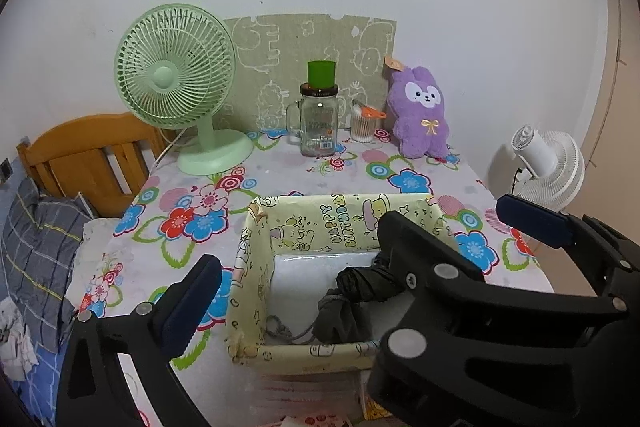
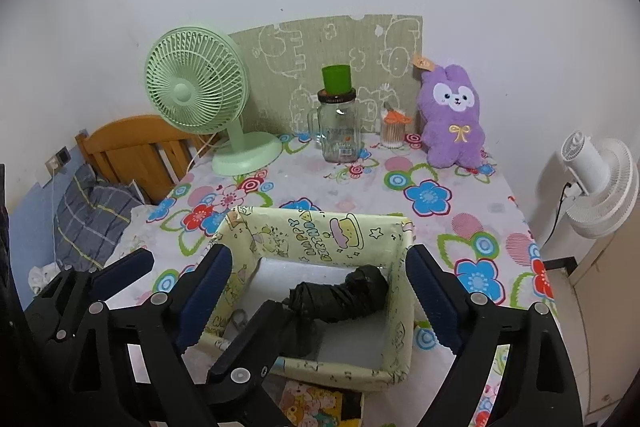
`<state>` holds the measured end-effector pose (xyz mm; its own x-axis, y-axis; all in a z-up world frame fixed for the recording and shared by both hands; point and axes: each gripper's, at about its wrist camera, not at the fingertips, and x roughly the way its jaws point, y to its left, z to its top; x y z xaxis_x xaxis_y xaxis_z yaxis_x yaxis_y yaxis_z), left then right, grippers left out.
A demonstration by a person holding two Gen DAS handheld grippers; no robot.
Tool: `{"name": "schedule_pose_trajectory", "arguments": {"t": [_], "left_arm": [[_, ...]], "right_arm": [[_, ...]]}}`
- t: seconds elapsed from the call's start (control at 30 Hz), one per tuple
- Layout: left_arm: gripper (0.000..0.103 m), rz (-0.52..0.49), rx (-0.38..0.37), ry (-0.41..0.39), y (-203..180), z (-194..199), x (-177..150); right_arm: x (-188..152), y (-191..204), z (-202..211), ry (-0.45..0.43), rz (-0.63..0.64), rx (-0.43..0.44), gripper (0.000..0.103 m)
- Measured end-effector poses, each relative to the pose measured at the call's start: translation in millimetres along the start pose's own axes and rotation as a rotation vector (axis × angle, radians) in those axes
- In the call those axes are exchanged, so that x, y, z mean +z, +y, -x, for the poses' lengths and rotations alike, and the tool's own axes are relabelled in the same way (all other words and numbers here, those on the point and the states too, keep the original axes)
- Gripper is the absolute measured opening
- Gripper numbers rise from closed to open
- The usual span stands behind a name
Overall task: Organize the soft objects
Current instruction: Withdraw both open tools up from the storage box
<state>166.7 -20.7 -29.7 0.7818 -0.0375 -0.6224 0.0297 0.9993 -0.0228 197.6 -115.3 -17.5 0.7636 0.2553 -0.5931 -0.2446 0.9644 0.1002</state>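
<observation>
A pale yellow "Happy Birthday" box (image 1: 256,267) (image 2: 400,291) stands on the flowered tablecloth near the front. Inside it lies a black folded umbrella (image 1: 360,281) (image 2: 340,297) with a grey cord beside it. My left gripper (image 1: 320,267) hangs open over the box. Its left finger (image 1: 192,299) is outside the box's left wall, and its right finger is hidden behind the right gripper. My right gripper (image 2: 320,259) is open too, with its pads over the box's two side walls and nothing between them. A purple plush bunny (image 1: 422,111) (image 2: 454,119) sits upright at the back right.
At the back stand a green table fan (image 1: 176,75), a glass jar with a green cup on top (image 1: 320,123) and a small holder with cotton swabs (image 1: 364,125). A white fan (image 2: 600,183) is off the table's right edge. A wooden headboard (image 1: 92,155) and a plaid pillow are on the left.
</observation>
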Motion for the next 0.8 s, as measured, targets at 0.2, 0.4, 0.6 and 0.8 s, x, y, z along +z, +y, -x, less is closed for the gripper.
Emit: {"name": "schedule_pose_trajectory", "arguments": {"t": [0.2,0.4,0.6,0.8], "left_arm": [[0.103,-0.008,-0.002,-0.025,-5,19,-3],[0.103,-0.016,-0.002,-0.050,-10,38,-7],[0.103,-0.020,0.001,-0.065,-12,54,-15],[0.103,-0.020,-0.008,-0.073,-15,66,-22]], "right_arm": [[-4,2,22,-0.021,0.006,-0.010,0.094],[-8,4,44,-0.050,0.009,-0.022,0.095],[-15,6,62,-0.065,0.012,-0.038,0.098],[-24,7,77,-0.077,0.008,-0.055,0.098]]}}
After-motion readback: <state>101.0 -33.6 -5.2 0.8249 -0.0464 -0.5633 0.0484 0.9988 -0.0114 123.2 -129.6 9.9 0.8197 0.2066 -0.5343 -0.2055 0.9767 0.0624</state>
